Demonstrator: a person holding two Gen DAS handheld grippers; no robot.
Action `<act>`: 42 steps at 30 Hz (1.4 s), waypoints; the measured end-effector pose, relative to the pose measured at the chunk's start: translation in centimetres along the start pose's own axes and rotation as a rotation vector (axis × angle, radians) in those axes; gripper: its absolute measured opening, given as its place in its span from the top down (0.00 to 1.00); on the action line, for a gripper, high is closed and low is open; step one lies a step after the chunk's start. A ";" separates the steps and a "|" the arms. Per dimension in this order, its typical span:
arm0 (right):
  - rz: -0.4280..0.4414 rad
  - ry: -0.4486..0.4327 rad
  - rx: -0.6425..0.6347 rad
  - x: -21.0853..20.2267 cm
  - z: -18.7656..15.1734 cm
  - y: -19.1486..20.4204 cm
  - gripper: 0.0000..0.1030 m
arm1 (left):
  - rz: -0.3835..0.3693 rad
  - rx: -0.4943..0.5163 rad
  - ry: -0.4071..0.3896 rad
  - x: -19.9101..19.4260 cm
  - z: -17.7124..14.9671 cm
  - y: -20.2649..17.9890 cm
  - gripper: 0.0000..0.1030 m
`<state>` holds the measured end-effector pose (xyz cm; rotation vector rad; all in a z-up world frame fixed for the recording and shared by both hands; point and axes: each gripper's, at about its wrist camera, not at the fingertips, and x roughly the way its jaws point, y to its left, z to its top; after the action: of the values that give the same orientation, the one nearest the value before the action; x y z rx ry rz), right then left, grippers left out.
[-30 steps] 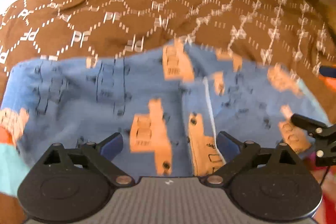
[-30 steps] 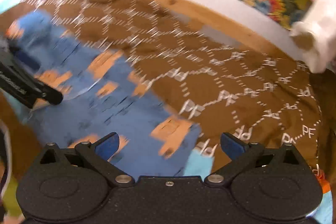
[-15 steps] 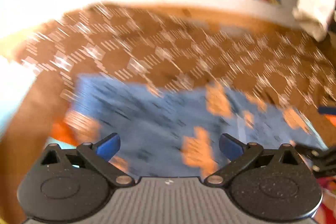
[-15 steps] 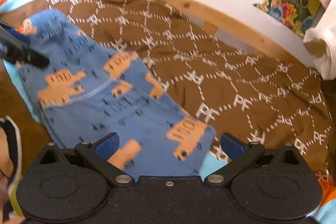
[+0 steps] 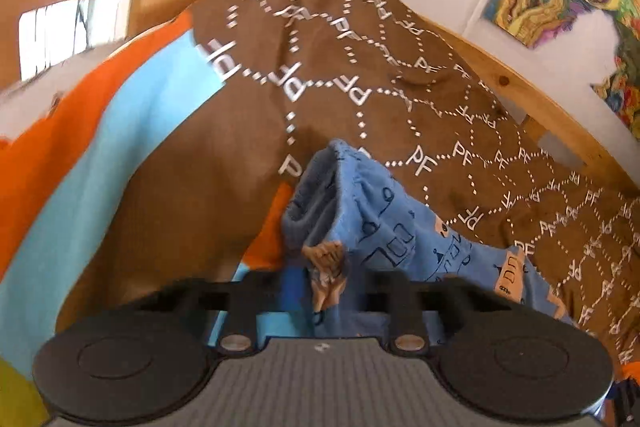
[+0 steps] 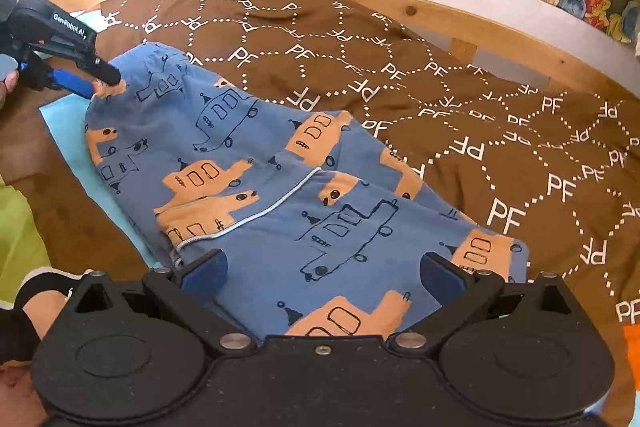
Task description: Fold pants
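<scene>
Pants (image 5: 372, 219) in your left wrist view are soft blue knit printed with orange and outline vehicles, light and floppy, so expect them to sag and drag from any single pinch. Your left gripper (image 5: 326, 283) is closed down on a bunched bit of the cloth at one end, near what looks like the gathered waistband, with the rest trailing off to the right over the brown PF-patterned blanket (image 5: 248, 155). A hold on the thicker seamed edge should slip less than a hold on the thin middle

From the right wrist view, the pants (image 6: 280, 179) lie mostly flat on the blanket (image 6: 500, 131), one end lifted slightly at the left gripper (image 6: 105, 77), which comes in low from the far left. Your right gripper (image 6: 322, 273) hangs over the near end with its jaws spread wide and nothing between them; the near hem corners look like the sensible place to pinch
</scene>
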<state>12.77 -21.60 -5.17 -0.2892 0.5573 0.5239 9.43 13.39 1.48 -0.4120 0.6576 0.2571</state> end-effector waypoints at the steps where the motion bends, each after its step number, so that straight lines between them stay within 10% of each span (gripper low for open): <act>1: -0.001 0.000 0.007 0.0 -0.1 -0.1 0.01 | 0.013 0.023 -0.022 -0.3 0.0 -0.4 0.88; 9: -0.012 -0.005 0.018 0.0 -0.4 -0.3 0.01 | 0.184 0.226 -0.066 1.0 -0.6 -2.2 0.79; 13: -0.010 -0.004 0.016 0.0 -0.3 -0.3 0.01 | 0.142 0.251 -0.061 1.0 -1.1 -2.5 0.45; 22: -0.009 -0.003 0.017 0.0 -0.3 -0.3 0.01 | 0.114 0.254 -0.052 2.8 -0.8 -2.2 0.41; 29: -0.009 -0.004 0.018 0.0 -0.4 -0.3 0.01 | 0.003 0.053 -0.059 2.4 0.1 0.6 0.51; 34: -0.026 -0.027 0.020 -0.2 -0.3 -0.4 0.01 | 0.042 0.044 -0.017 2.6 0.7 0.4 0.79; 42: -0.042 -0.027 0.015 0.0 -0.3 -0.5 0.01 | 0.093 0.101 -0.091 0.3 0.4 -3.7 0.85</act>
<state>12.88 -22.09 -5.33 -0.2783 0.5275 0.4824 11.26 10.30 2.66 -0.2716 0.5987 0.3276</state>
